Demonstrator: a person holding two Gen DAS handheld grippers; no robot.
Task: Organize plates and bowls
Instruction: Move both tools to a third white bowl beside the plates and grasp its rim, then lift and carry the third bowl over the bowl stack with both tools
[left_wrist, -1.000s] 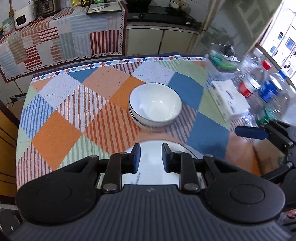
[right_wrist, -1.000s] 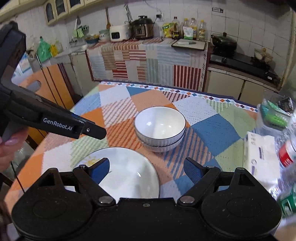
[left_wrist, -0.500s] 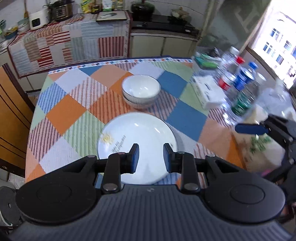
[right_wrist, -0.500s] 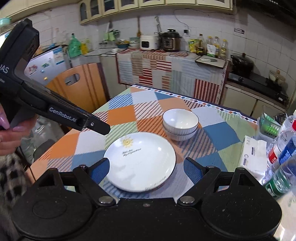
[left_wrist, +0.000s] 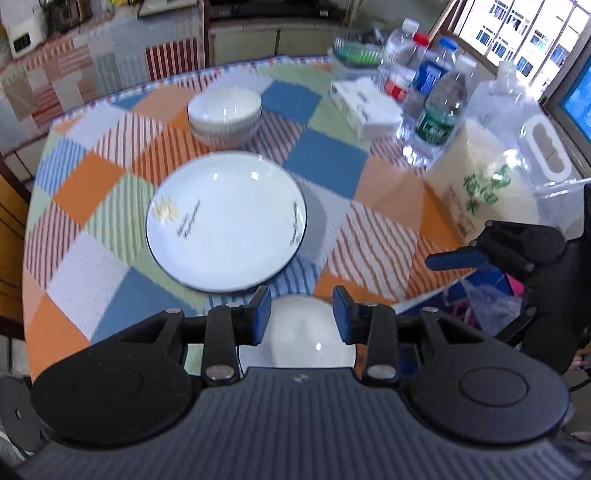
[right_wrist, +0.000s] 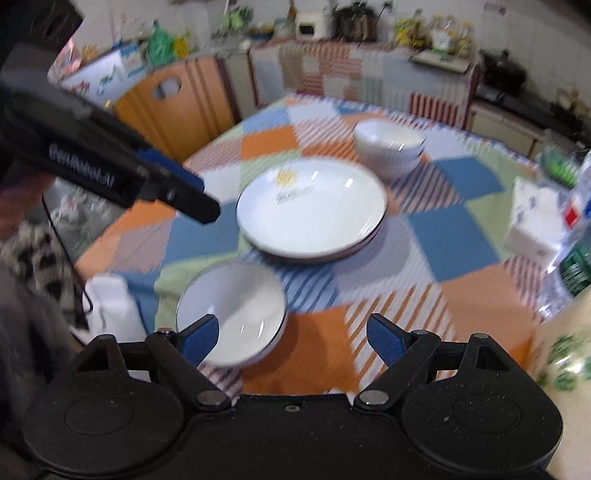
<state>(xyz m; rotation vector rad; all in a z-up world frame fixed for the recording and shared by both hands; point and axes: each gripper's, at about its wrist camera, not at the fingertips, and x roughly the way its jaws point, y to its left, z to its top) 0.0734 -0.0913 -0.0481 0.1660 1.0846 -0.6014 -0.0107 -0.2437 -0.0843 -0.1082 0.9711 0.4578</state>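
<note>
One bowl (left_wrist: 297, 332) below left tool (left_wrist: 300, 314).

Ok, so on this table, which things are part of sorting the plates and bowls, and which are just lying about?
Belongs to the job:
- stacked plates
- stacked bowls
- single bowl near the table edge

Just lying about:
- water bottles
- tissue pack
- green-printed bag
- clear container with green contents, too blurred to identify
</note>
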